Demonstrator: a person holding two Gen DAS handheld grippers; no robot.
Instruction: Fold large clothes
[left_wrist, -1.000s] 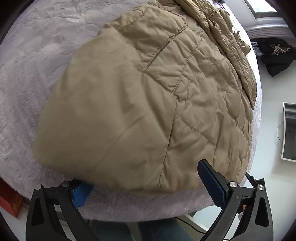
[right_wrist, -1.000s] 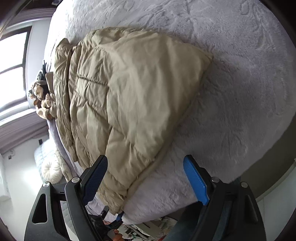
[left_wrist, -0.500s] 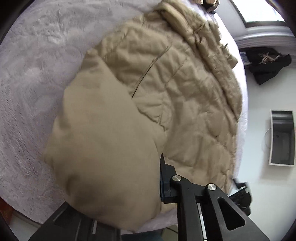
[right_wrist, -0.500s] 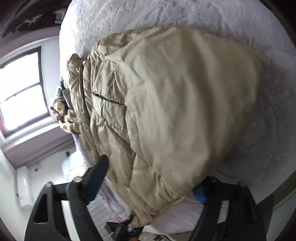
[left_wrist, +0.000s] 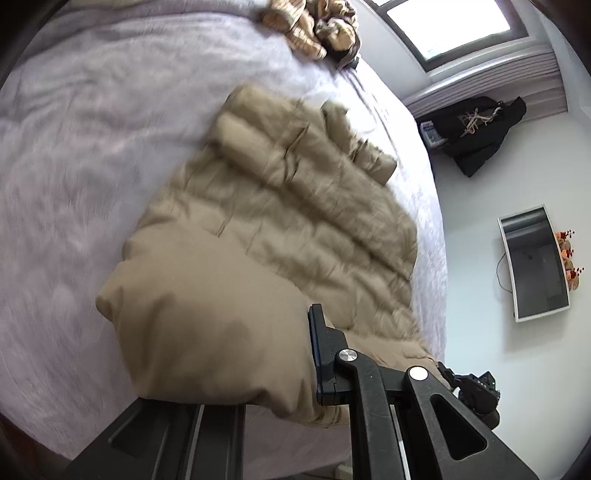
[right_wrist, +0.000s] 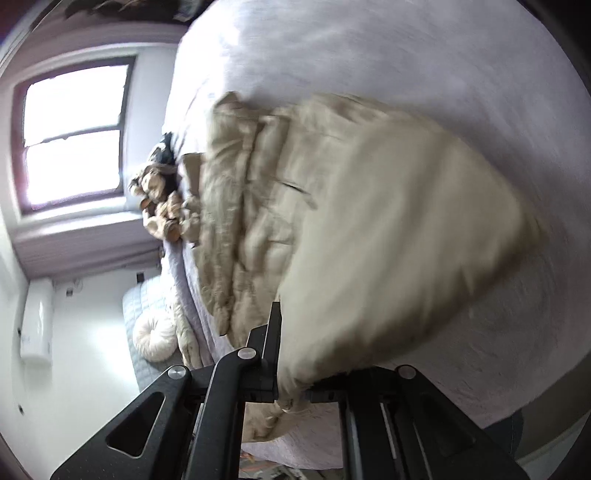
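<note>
Both grippers — left gripper (left_wrist: 314, 384), right gripper (right_wrist: 291, 387) — pinch the tan jacket's (left_wrist: 295, 221) hem.

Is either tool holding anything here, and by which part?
Both grip the tan puffer jacket by its near bottom hem: left tool and right tool each pinch a corner.

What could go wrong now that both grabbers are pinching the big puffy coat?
1. The left gripper and right gripper pinch only the coat's near edge; the puffy, smooth fabric might slip out.
2. The coat already lies near the bed's edge, so it could slide off.
3. Its far, bunched-up part may fold crooked.
</note>
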